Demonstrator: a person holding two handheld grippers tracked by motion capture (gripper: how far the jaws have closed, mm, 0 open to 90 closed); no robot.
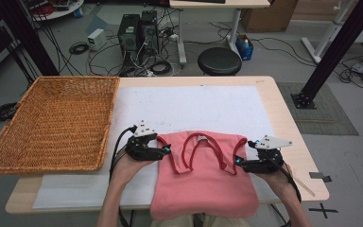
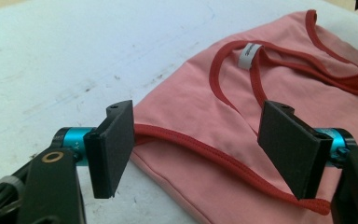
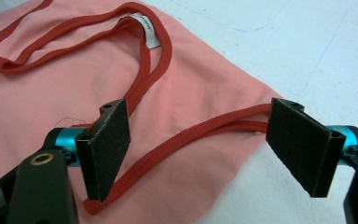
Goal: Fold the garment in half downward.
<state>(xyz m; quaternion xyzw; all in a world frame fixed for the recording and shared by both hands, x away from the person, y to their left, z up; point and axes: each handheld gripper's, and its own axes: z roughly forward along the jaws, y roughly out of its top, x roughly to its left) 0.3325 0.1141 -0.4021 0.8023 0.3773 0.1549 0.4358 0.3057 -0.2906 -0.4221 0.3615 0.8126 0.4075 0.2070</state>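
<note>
A pink tank top [image 1: 203, 179] with red trim lies flat on the white sheet [image 1: 184, 106], its hem hanging over the table's near edge. A white label [image 2: 248, 56] sits at its neckline. My left gripper [image 1: 163, 152] is at the top's left shoulder, open, with the red armhole trim [image 2: 205, 151] running between its jaws. My right gripper [image 1: 238, 161] is at the right shoulder, also open, its jaws straddling the red trim [image 3: 196, 135] there. In both gripper views the pads [image 2: 116, 144] stand well apart from the cloth.
A large wicker basket [image 1: 52, 123] lies on the table's left side. The white sheet covers most of the tabletop behind the garment. Beyond the table are a black stool [image 1: 220, 60], computer towers [image 1: 139, 33] and cables on the floor.
</note>
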